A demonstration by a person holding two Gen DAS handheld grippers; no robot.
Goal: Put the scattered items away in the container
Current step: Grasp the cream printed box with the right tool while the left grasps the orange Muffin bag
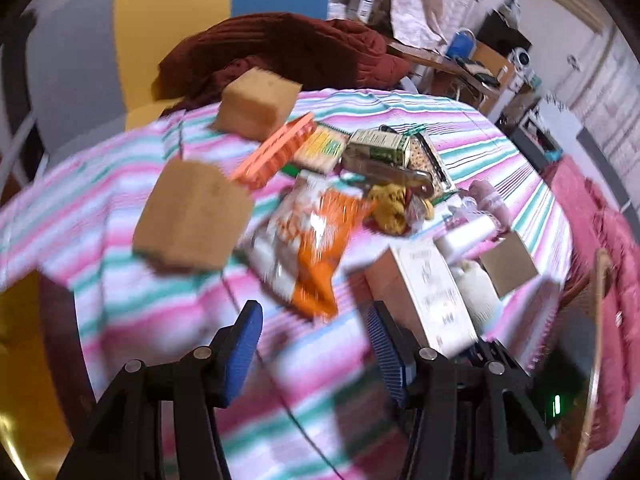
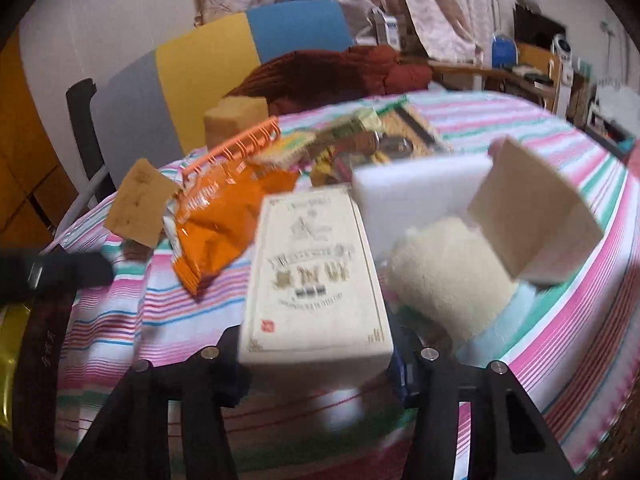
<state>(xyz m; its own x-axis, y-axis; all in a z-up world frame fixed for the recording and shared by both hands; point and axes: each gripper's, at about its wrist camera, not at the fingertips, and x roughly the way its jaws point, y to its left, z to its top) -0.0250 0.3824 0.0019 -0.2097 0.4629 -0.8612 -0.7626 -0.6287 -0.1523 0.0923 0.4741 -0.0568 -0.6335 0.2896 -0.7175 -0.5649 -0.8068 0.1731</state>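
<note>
On a round table with a pink, green and white striped cloth point(image 1: 140, 184) lie scattered items. Among them are an orange snack bag point(image 1: 316, 240), two brown cardboard boxes point(image 1: 192, 216) point(image 1: 260, 104), an orange plastic comb-like piece point(image 1: 276, 152) and a green carton point(image 1: 380, 148). My left gripper point(image 1: 314, 312) hangs open over bare cloth in front of the snack bag, with nothing between its blue pads point(image 1: 244, 344). My right gripper point(image 2: 316, 344) is shut on a cream printed box point(image 2: 316, 272), which hides its fingertips. The same box point(image 1: 428, 292) shows at the right in the left wrist view.
Behind the held box are a white foam block point(image 2: 420, 188), a fluffy cream roll point(image 2: 448, 272) and a tan open box point(image 2: 532, 208). A chair with dark red fabric point(image 1: 280, 52) stands at the far side. A woven rim point(image 1: 596, 360) shows at the table's right edge.
</note>
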